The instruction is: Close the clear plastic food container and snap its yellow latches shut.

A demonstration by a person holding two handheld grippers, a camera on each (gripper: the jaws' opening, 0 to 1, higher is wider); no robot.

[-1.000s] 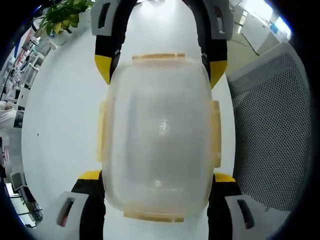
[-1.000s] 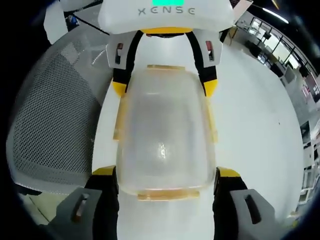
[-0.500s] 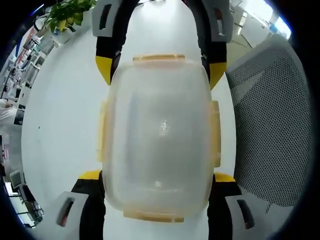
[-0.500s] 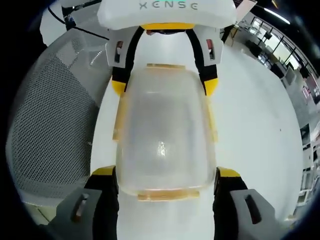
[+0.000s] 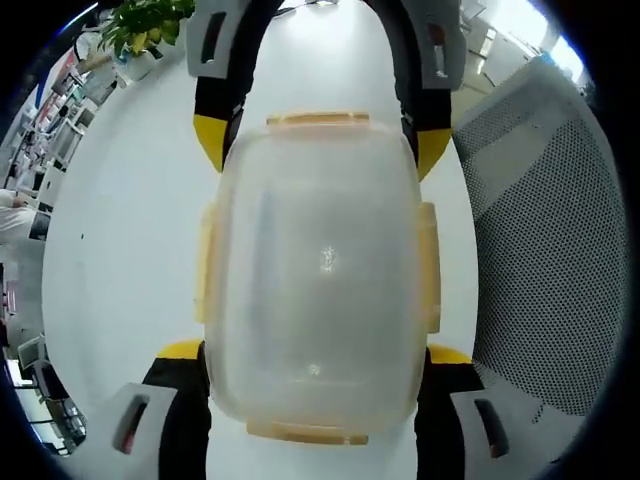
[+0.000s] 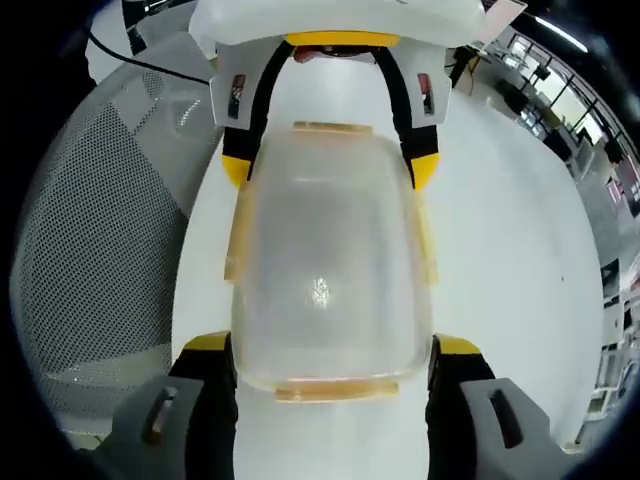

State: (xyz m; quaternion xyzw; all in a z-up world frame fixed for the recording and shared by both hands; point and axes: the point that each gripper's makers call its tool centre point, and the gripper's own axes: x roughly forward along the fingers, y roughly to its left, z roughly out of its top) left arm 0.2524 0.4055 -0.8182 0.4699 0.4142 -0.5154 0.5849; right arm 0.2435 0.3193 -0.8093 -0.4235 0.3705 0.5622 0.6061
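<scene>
Above a white tabletop (image 5: 120, 250), the clear plastic food container (image 5: 318, 270) sits at the centre of the left gripper view, its frosted lid facing the camera. Yellow latches (image 5: 432, 268) run along all 4 edges, at 12, 3, 6 and 9 o'clock, lying flat against the rim. The left gripper (image 5: 318, 352) rises from 6 o'clock with its 2 yellow-tipped jaws spread wide, 1 pressed against each side of the container's near end. The right gripper (image 5: 320, 140) enters from 12 o'clock and clasps the far end the same way. A grey mesh chair back (image 5: 545, 260) curves along 3 o'clock, and a potted plant (image 5: 140, 25) stands at 11 o'clock.

In the right gripper view, the container (image 6: 328, 265) again lies centred, held between the right gripper (image 6: 330, 358) at 6 o'clock and the left gripper (image 6: 330, 165) at 12 o'clock, each set of jaws wide apart and touching the container's sides. The mesh chair back (image 6: 100, 260) sits at 9 o'clock, with the tabletop (image 6: 510, 260) at 3 o'clock.
</scene>
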